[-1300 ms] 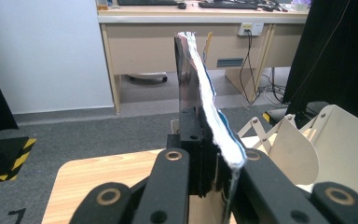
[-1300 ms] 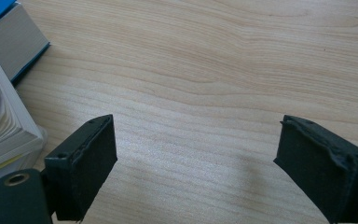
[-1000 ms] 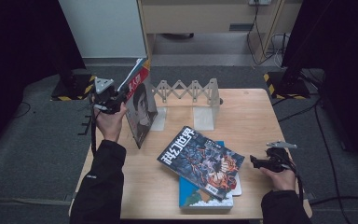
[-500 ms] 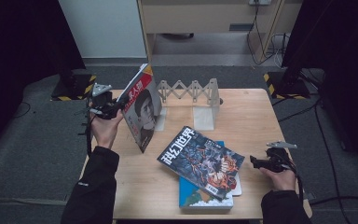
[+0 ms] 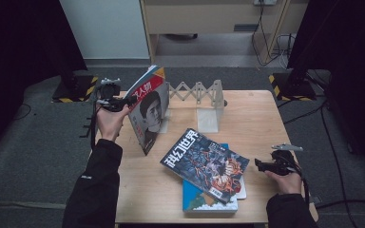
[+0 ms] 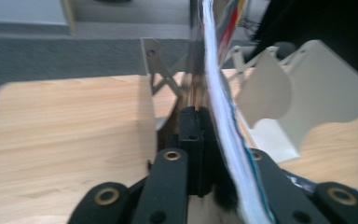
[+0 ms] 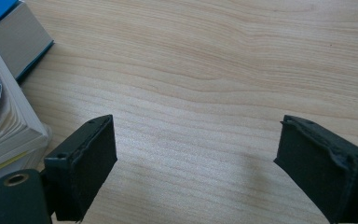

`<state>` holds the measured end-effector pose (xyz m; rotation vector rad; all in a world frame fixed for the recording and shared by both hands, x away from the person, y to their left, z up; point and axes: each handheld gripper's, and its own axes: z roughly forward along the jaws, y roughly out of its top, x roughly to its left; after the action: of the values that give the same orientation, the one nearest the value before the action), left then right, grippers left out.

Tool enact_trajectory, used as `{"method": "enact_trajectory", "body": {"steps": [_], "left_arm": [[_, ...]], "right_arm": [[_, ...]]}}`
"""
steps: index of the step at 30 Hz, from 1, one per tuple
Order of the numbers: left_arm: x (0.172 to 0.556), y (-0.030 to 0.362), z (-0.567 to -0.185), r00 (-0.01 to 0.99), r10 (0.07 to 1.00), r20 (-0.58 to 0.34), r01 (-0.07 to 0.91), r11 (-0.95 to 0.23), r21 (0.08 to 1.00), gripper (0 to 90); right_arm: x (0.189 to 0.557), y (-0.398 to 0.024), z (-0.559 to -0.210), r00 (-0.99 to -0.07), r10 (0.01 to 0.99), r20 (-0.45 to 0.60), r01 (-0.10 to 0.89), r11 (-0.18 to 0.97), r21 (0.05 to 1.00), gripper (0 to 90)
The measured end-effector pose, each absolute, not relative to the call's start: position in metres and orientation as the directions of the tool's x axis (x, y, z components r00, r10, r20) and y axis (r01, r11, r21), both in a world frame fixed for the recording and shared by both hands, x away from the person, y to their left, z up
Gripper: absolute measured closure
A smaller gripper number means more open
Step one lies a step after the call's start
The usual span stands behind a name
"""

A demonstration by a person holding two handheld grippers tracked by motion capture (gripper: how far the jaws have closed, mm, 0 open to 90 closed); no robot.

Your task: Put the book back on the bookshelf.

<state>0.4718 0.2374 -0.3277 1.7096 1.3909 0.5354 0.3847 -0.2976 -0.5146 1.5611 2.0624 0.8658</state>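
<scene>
A red-covered magazine [image 5: 148, 107] with a portrait on its front stands almost upright over the table's left part, just left of the white accordion book rack [image 5: 197, 97]. My left gripper [image 5: 123, 101] is shut on its upper left edge; in the left gripper view the jaws pinch the page edges [image 6: 221, 121], with the rack's white dividers [image 6: 303, 100] behind. My right gripper [image 5: 259, 166] rests low on the table at the right, open, bare wood between its pads [image 7: 86, 165]. A dark illustrated magazine [image 5: 204, 164] lies on a blue book [image 5: 204, 199] at the front middle.
The wooden table [image 5: 256, 118] has bare room at its right back and left front. The book stack's corner [image 7: 9, 107] lies just left of my right gripper. Dark curtains, cables and grey floor surround the table.
My left gripper has carried the red magazine to the right and stood it more upright, closer to the rack. The right gripper has stayed put.
</scene>
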Motion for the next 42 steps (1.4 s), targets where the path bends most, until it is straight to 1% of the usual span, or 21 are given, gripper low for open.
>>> {"method": "enact_trajectory", "body": {"steps": [4,8,9,12,16,19,24,29,32,33,34,36,38,41,42], "left_arm": [[0.464,0.232,-0.324,0.253,0.961,-0.115,0.489,-0.024,0.872,86.1],[0.460,0.229,-0.325,0.188,0.981,-0.050,0.400,-0.030,0.916,86.2],[0.460,0.230,-0.326,0.182,0.981,-0.067,0.380,-0.008,0.925,86.3],[0.459,0.229,-0.332,0.154,0.986,-0.064,0.343,0.007,0.939,86.2],[0.459,0.225,-0.342,0.134,0.990,-0.033,0.321,-0.012,0.947,86.2],[0.458,0.222,-0.348,0.132,0.991,-0.020,0.324,-0.024,0.946,86.1],[0.456,0.225,-0.352,0.129,0.991,-0.027,0.317,-0.015,0.948,86.0],[0.456,0.233,-0.351,0.165,0.983,-0.078,0.354,0.014,0.935,84.7],[0.459,0.238,-0.348,0.187,0.978,-0.097,0.390,0.016,0.921,77.0],[0.461,0.239,-0.346,0.199,0.974,-0.112,0.418,0.019,0.908,73.9],[0.463,0.240,-0.344,0.211,0.969,-0.124,0.434,0.021,0.901,72.5],[0.468,0.240,-0.339,0.216,0.970,-0.113,0.466,-0.001,0.885,68.4],[0.472,0.239,-0.336,0.229,0.965,-0.129,0.482,0.003,0.876,67.4],[0.477,0.238,-0.334,0.229,0.961,-0.153,0.507,0.017,0.862,72.6],[0.478,0.238,-0.334,0.215,0.966,-0.141,0.508,0.013,0.861,80.4]], "right_arm": [[0.385,-0.297,-0.515,-0.288,0.957,0.042,0.701,0.181,0.690,11.9],[0.385,-0.297,-0.515,-0.288,0.957,0.042,0.703,0.182,0.688,11.9],[0.385,-0.297,-0.515,-0.287,0.957,0.043,0.704,0.180,0.687,11.9],[0.385,-0.297,-0.515,-0.288,0.957,0.041,0.703,0.182,0.688,11.9],[0.385,-0.297,-0.515,-0.290,0.956,0.040,0.701,0.184,0.689,11.9],[0.385,-0.297,-0.514,-0.295,0.955,0.038,0.700,0.188,0.689,11.9],[0.385,-0.297,-0.514,-0.292,0.956,0.040,0.700,0.186,0.689,11.9],[0.385,-0.297,-0.515,-0.295,0.955,0.037,0.699,0.190,0.689,11.9],[0.385,-0.297,-0.514,-0.295,0.955,0.039,0.700,0.188,0.688,11.9],[0.385,-0.297,-0.514,-0.295,0.955,0.038,0.700,0.189,0.689,11.9],[0.385,-0.297,-0.514,-0.295,0.955,0.038,0.699,0.188,0.689,11.9],[0.385,-0.297,-0.515,-0.295,0.955,0.037,0.700,0.189,0.688,11.9],[0.385,-0.297,-0.514,-0.293,0.955,0.040,0.702,0.187,0.687,12.0],[0.385,-0.297,-0.514,-0.294,0.955,0.039,0.701,0.188,0.688,11.9],[0.385,-0.297,-0.514,-0.293,0.955,0.041,0.702,0.186,0.687,12.0]]}}
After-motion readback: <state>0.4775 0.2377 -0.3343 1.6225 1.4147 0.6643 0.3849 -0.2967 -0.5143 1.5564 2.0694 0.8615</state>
